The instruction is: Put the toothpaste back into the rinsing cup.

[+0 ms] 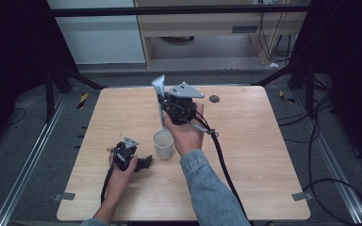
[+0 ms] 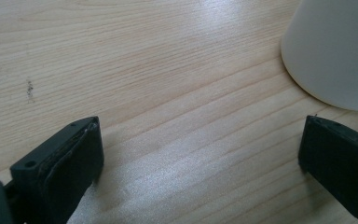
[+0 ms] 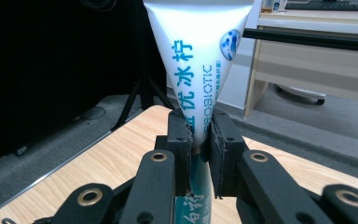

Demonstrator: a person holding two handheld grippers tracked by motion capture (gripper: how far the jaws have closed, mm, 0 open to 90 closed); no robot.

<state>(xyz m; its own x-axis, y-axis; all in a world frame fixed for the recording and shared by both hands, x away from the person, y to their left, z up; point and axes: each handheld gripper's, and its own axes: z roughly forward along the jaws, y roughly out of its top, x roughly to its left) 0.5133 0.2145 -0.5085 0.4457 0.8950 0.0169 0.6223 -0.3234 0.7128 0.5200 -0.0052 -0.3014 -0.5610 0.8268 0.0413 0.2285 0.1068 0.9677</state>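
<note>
A white toothpaste tube with blue print stands upright between the jaws of my right gripper, which is shut on its lower half. In the high view the same tube rises at the table's middle back, with the right gripper shut on it above and behind a white paper cup. My left gripper lies low on the table just left of the cup. Its jaws stand wide apart in the left gripper view with only bare wood between them, and the cup sits at the upper right.
The wooden table has a small dark round mark near its back edge. A black cable trails from the right gripper across the table. Dark stands and a pale desk are beyond the table.
</note>
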